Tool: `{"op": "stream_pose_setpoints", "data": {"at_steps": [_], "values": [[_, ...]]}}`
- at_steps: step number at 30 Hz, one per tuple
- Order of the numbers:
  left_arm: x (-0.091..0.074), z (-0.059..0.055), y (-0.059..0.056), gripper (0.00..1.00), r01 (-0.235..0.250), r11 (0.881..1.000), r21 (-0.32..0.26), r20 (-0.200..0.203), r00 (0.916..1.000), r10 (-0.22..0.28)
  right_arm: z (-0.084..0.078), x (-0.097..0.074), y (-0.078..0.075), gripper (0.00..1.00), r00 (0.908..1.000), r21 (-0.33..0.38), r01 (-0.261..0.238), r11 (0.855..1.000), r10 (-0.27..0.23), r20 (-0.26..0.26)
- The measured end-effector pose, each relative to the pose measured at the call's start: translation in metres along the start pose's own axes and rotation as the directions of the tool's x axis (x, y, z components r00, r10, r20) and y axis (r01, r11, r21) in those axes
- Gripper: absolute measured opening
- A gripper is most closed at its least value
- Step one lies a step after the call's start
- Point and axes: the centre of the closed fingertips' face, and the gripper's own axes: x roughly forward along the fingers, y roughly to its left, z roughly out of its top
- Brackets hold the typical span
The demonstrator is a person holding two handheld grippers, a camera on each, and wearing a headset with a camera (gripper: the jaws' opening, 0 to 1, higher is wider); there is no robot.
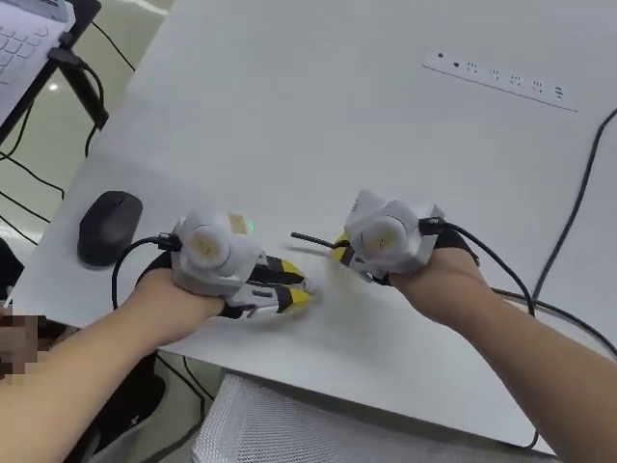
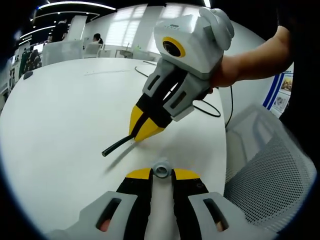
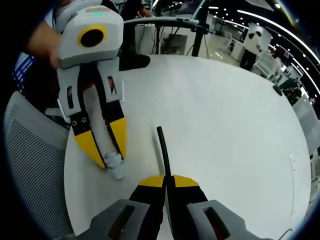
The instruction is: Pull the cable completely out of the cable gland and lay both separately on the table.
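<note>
On the white bench [image 1: 289, 106], a black computer mouse [image 1: 109, 227] lies at the far left. The left gripper [image 1: 295, 293] has its jaws clamped on the small grey plastic cable gland [image 2: 161, 170]. Near it but apart, the thin black cable [image 1: 310, 240] sticks out of the right gripper [image 1: 339, 253], whose jaws are closed on it.

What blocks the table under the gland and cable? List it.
Nothing visible. The left gripper holds the gland and the right gripper holds the cable over bare table; the mouse sits well off to the side.
</note>
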Motion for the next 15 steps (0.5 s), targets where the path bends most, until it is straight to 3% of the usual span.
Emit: {"op": "stream_pose_setpoints", "data": {"at_steps": [8, 15], "values": [[0.0018, -0.0036, 0.0016, 0.15, 0.007, 1.000, -0.006, 0.001, 1.0000, -0.006, -0.0034, 0.0035, 0.0025, 0.00, 0.9999, 0.015, -0.007, 1.000, 0.007, -0.015], [0.0035, -0.0062, 0.0018, 0.15, 0.009, 1.000, -0.008, 0.006, 0.9999, -0.009, -0.0020, 0.0019, 0.0020, 0.00, 1.0000, 0.025, -0.006, 1.000, 0.006, 0.001]]}}
